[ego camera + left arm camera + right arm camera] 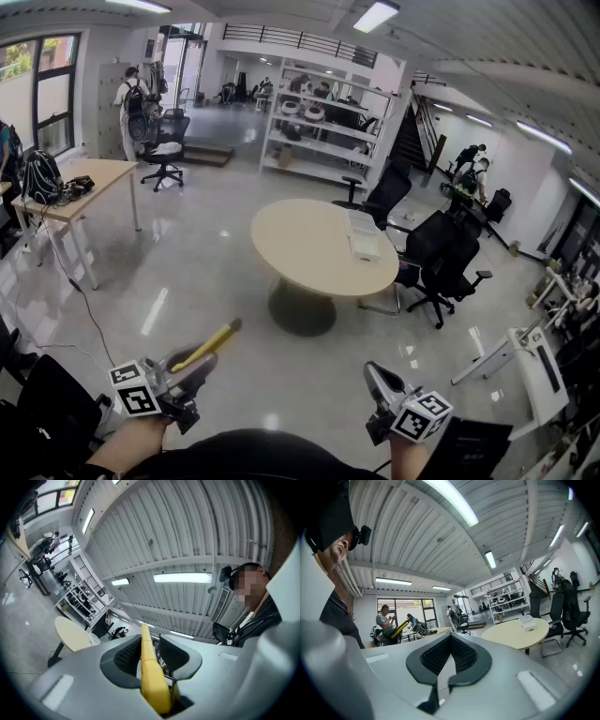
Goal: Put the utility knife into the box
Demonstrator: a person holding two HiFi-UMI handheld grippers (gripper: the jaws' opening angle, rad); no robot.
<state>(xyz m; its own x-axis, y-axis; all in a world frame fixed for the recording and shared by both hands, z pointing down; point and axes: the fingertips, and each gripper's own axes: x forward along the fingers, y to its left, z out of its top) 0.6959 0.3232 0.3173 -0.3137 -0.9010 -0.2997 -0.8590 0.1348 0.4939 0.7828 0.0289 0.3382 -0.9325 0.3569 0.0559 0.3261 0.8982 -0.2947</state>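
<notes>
The yellow utility knife (210, 344) sticks up and forward out of my left gripper (194, 367), which is shut on it low at the left of the head view. In the left gripper view the knife (152, 672) stands between the two dark pads (125, 658), pointing toward the ceiling. My right gripper (379, 378) is held at the lower right, shut and empty; its pads (436, 657) meet at the tips. A white box (363, 240) lies on the round beige table (300, 246) some way ahead across the floor, also seen as the box (528, 622) from the right gripper.
Black office chairs (441, 258) stand right of the table. A wooden desk (86, 183) with bags is at the left, shelving (323, 127) behind. A white desk (525, 361) stands at the right. People are at the back and right. Glossy floor lies between me and the table.
</notes>
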